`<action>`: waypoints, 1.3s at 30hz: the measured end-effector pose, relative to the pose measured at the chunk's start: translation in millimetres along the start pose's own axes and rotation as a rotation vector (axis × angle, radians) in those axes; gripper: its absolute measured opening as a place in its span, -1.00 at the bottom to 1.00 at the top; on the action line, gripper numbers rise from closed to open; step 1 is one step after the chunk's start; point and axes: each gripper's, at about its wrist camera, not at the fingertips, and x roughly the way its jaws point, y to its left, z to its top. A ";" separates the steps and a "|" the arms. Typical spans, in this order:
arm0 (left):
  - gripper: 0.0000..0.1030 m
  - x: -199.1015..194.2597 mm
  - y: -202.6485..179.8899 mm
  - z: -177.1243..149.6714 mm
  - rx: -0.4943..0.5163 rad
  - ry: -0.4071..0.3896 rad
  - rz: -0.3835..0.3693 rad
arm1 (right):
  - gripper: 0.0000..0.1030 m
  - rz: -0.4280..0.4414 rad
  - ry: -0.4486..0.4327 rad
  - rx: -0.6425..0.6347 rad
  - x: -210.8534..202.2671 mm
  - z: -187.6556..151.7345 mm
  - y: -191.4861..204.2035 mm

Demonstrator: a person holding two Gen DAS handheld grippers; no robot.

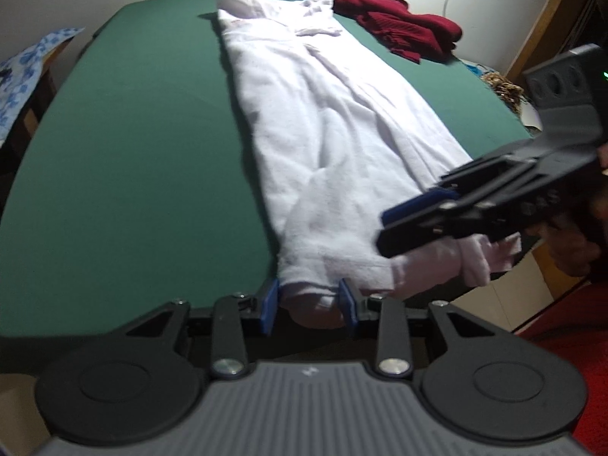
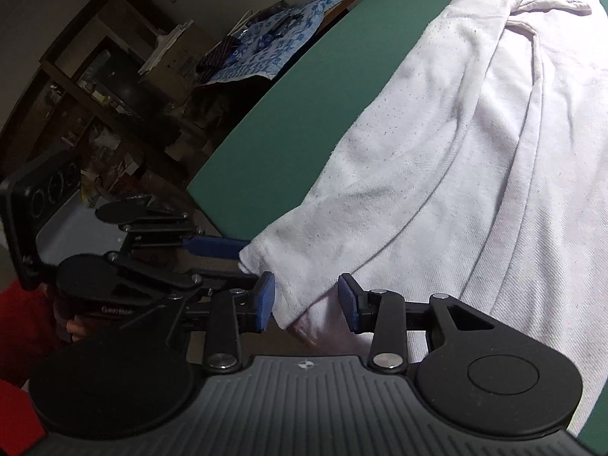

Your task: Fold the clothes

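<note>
A white shirt (image 1: 334,121) lies lengthwise on the green table (image 1: 133,159), folded into a long strip, collar at the far end. It also shows in the right wrist view (image 2: 456,159). My left gripper (image 1: 309,306) is open, its blue pads on either side of the shirt's near hem at the table's front edge. My right gripper (image 2: 307,302) is open around the hem's other corner, which hangs off the table edge; it shows from the side in the left wrist view (image 1: 414,216). The left gripper shows in the right wrist view (image 2: 228,250).
A dark red garment (image 1: 402,26) lies crumpled at the table's far right. A blue patterned cloth (image 1: 22,72) lies on furniture left of the table. Cluttered wooden shelves (image 2: 95,87) stand beyond the table's left side. Red fabric (image 1: 570,342) is below on the right.
</note>
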 end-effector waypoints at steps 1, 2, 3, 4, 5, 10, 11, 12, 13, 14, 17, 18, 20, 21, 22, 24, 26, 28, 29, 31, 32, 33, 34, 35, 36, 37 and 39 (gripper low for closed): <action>-0.32 -0.8 -1.6 0.0 0.005 -0.002 -0.007 | -0.24 -0.001 -0.009 0.012 1.5 0.5 -0.2; -0.34 -1.7 -3.3 0.1 0.010 -0.003 -0.014 | -0.24 -0.001 -0.018 0.027 2.3 1.0 -1.1; -0.53 -2.5 -4.9 0.1 0.015 -0.005 -0.021 | -0.27 -0.004 -0.024 0.042 2.5 1.6 -1.2; -0.70 -3.4 -6.5 0.2 0.020 -0.007 -0.028 | -0.50 -0.010 -0.033 0.048 1.7 1.2 -0.4; -0.80 -4.2 -8.2 0.2 0.025 -0.009 -0.035 | -0.69 -0.018 -0.044 0.047 0.1 0.3 0.7; -0.81 -18.3 -19.7 2.0 0.082 -0.033 -0.065 | -0.97 -0.079 -0.120 -0.002 -29.2 -10.4 7.9; -0.82 -23.4 -23.1 2.3 0.104 -0.039 -0.080 | -0.97 -0.092 -0.124 -0.004 -32.8 -12.3 8.4; -0.81 -28.4 -26.4 2.6 0.125 -0.044 -0.095 | -0.97 -0.103 -0.125 -0.006 -32.8 -13.1 8.7; -0.80 -29.5 -28.4 2.1 0.145 -0.045 -0.110 | -0.97 -0.114 -0.126 -0.008 -32.8 -13.9 9.1; -0.78 -30.2 -30.2 1.6 0.164 -0.045 -0.124 | -0.97 -0.125 -0.127 -0.010 -32.8 -14.8 9.5; -0.76 -10.1 -32.4 -3.1 0.197 0.022 -0.120 | -0.97 -0.159 -0.131 -0.016 -32.8 -17.3 10.5; -0.78 -2.0 -32.4 -5.3 0.208 0.059 -0.113 | -0.97 -0.170 -0.132 -0.018 -32.8 -18.1 10.9; -0.77 -5.2 -30.4 -3.6 0.220 0.051 -0.124 | -0.97 -0.192 -0.134 -0.022 -32.8 -19.8 11.6; -0.77 -7.3 -29.4 -2.6 0.225 0.045 -0.130 | -0.92 -0.203 -0.135 -0.024 -32.8 -20.6 11.9; -0.77 -9.4 -28.4 -1.6 0.231 0.038 -0.137 | -0.85 -0.215 -0.136 -0.026 -32.8 -21.4 12.3; -0.60 -13.6 -26.4 0.3 0.243 0.026 -0.149 | -0.69 -0.237 -0.138 -0.030 -32.8 -23.1 13.0; -0.58 -17.4 -24.4 11.2 0.238 -0.021 -0.162 | -0.62 -0.259 -0.140 -0.034 -32.9 -24.7 13.7; -0.58 -8.3 -26.2 21.8 0.231 -0.036 -0.173 | -0.62 -0.280 -0.136 -0.033 -31.2 -25.8 14.0; -0.61 0.9 -27.8 23.2 0.240 -0.013 -0.175 | -0.62 -0.287 -0.123 -0.024 -27.6 -25.4 13.5; -0.67 20.4 -31.1 25.2 0.262 0.039 -0.177 | -0.69 -0.301 -0.098 -0.008 -20.3 -24.6 12.5; -0.72 30.1 -32.8 26.2 0.273 0.065 -0.178 | -0.74 -0.307 -0.093 0.002 -19.5 -24.7 11.5; -0.71 32.7 -33.5 22.3 0.294 0.069 -0.177 | -0.74 -0.314 -0.092 0.014 -22.1 -25.8 9.8; -0.71 29.3 -33.7 16.4 0.326 0.052 -0.180 | -0.74 -0.327 -0.085 0.024 -24.8 -27.2 8.1; -0.67 27.7 -33.2 13.2 0.346 0.055 -0.189 | -0.75 -0.341 -0.079 0.031 -26.7 -28.0 7.2; -0.65 26.3 -31.9 12.1 0.359 0.062 -0.198 | -0.75 -0.350 -0.076 0.036 -28.2 -28.0 7.0; -0.64 24.9 -30.6 11.3 0.371 0.069 -0.207 | -0.73 -0.358 -0.075 0.042 -30.2 -27.1 7.0; -0.64 21.2 -27.8 16.9 0.393 0.081 -0.221 | -0.72 -0.371 -0.122 0.045 -39.0 -19.3 8.3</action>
